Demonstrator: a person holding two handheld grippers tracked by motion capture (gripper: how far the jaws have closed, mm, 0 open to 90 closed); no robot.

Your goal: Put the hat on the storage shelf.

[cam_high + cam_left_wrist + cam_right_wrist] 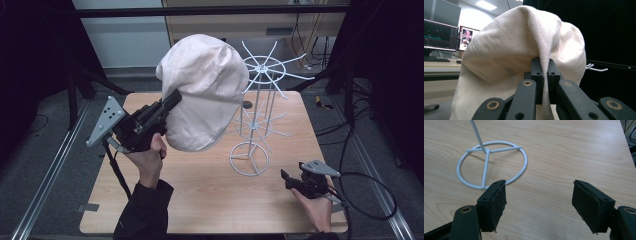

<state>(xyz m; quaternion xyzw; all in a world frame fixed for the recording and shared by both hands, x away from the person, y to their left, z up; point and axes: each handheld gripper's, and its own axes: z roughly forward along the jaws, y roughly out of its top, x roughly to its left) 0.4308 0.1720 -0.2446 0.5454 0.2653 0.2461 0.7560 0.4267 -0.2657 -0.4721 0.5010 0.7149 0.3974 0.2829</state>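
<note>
Down at the bottom right of the high view, the right gripper (290, 179) sat low over the wooden table (210, 200), cradled in the person's right hand (316, 206), its cable looping off toward the right edge. And those jaws were released, standing wide apart in the right gripper view (539, 203) with nothing but bare tabletop between the black pads (495, 202). Just beyond the left pad lay the ring base (491, 165) of the white wire rack, near the pad but not touching it, its thin post rising out through the top left of that frame.

Over on the left of the high view, the left hand (147, 160) came up from the lower middle in a dark sleeve (145, 210), and the left gripper (172, 100) pointed up and to the right, grey plate trailing behind at centre left. Clenched, that one: in the left gripper view the two jaws were pressed together at lower centre (543, 70), pinching a fold of the cream cap (524, 45), whose cloth draped over them and down between them.

The cap (205, 90) hung in the air in the upper middle of the high view, held clear above the table. Behind it to the right stood the wire rack (260, 100), its spoked top (262, 67) at about the cap's height, the cap's right edge overlapping the spokes from this angle; contact could not be told.
</note>
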